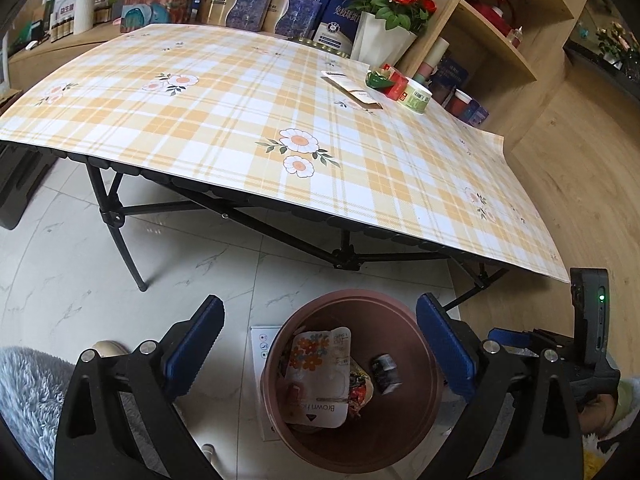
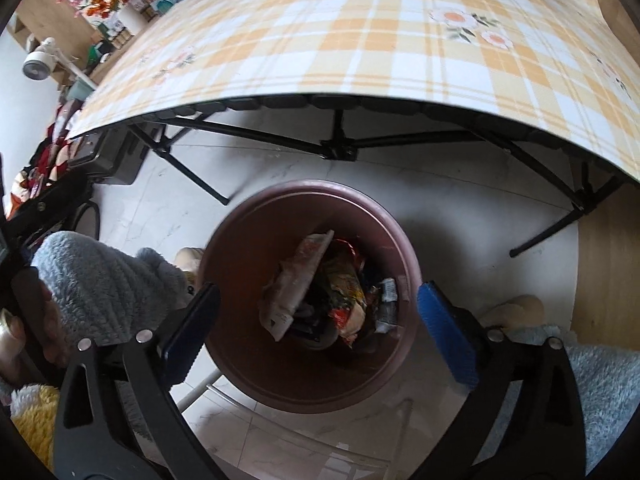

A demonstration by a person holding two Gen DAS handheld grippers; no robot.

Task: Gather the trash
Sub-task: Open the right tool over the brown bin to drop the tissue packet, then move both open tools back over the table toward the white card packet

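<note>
A brown round trash bin (image 1: 400, 432) stands on the floor in front of the table and holds a white flowered packet (image 1: 320, 372), a colourful wrapper and a small dark can (image 1: 386, 372). My left gripper (image 1: 320, 344) is open and empty above the bin. My right gripper (image 2: 316, 328) is open and empty above the same bin (image 2: 240, 320), with the wrappers (image 2: 344, 300) below it. On the table's far right lie a flat brown packet (image 1: 352, 90), a green and red wrapper (image 1: 386, 80) and a white cup (image 1: 416, 98).
A folding table with a yellow plaid cloth (image 1: 240, 120) stands over black legs (image 1: 120, 220). Boxes and flower vases (image 1: 380, 36) line the back. A wooden shelf (image 1: 500, 40) stands at the right. The person's grey fluffy slippers (image 2: 100, 280) are beside the bin.
</note>
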